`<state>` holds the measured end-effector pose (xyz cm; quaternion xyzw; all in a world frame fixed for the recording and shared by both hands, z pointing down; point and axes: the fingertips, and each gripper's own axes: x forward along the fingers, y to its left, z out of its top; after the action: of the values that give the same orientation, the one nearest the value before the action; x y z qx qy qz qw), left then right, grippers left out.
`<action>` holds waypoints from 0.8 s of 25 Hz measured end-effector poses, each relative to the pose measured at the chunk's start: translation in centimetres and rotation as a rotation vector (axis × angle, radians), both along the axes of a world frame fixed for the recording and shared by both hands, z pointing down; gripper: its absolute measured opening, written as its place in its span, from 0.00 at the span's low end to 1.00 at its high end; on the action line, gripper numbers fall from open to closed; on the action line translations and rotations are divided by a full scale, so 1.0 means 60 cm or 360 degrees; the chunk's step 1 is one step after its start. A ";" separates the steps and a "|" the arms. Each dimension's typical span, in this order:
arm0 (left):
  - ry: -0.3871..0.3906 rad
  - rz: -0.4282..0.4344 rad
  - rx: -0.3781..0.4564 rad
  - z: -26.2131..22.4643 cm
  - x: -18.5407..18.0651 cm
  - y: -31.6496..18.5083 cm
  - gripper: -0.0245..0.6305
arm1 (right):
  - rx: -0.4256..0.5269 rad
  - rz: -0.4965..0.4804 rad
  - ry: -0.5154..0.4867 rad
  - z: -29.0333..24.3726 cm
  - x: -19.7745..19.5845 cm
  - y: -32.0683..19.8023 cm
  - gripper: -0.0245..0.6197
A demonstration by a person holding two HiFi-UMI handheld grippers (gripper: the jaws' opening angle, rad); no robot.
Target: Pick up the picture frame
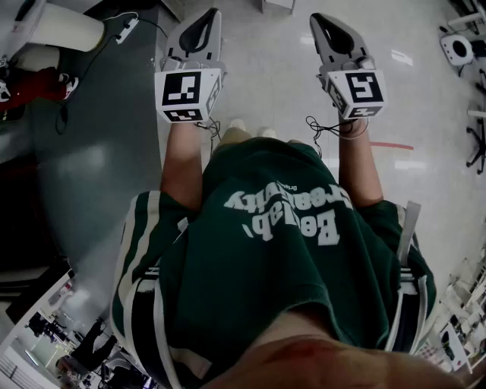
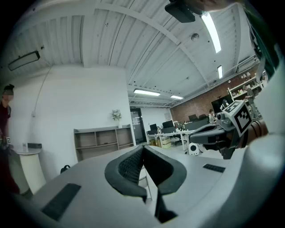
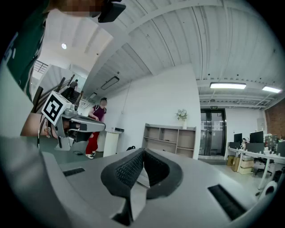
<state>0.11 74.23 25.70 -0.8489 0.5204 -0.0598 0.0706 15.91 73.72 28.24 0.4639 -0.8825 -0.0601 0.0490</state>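
Observation:
No picture frame shows in any view. The person in a green shirt (image 1: 281, 251) holds both grippers out level at chest height above the floor. My left gripper (image 1: 206, 19) has its dark pads (image 2: 129, 167) pressed together at the tips with nothing between them. My right gripper (image 1: 320, 21) is likewise shut and empty, its pads (image 3: 127, 169) meeting along one line. The right gripper (image 2: 209, 132) appears at the right edge of the left gripper view. At the left of the right gripper view sits the left gripper (image 3: 82, 124).
An open white shelf unit (image 3: 169, 139) with a small plant on top stands against the far white wall. A person in red trousers (image 3: 95, 131) stands by a white pedestal (image 3: 110, 141). Desks with monitors (image 2: 176, 131) fill the right side. A power strip (image 1: 126, 29) lies on the floor.

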 end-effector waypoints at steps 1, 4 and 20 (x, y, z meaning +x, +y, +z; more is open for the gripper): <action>0.0001 0.0000 0.0001 0.000 0.006 0.003 0.07 | -0.0001 -0.0001 -0.0004 0.000 0.006 0.003 0.09; 0.0006 0.0003 0.0000 -0.001 0.016 0.008 0.07 | -0.0003 0.0001 -0.0014 -0.001 0.017 0.007 0.09; 0.0037 0.0027 0.0034 -0.022 -0.028 -0.108 0.07 | 0.0057 -0.0017 0.0001 -0.027 -0.034 -0.095 0.09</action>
<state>-1.59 67.76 24.37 -0.8531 0.5146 -0.0438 0.0741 13.89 68.02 26.60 0.4601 -0.8837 -0.0763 0.0407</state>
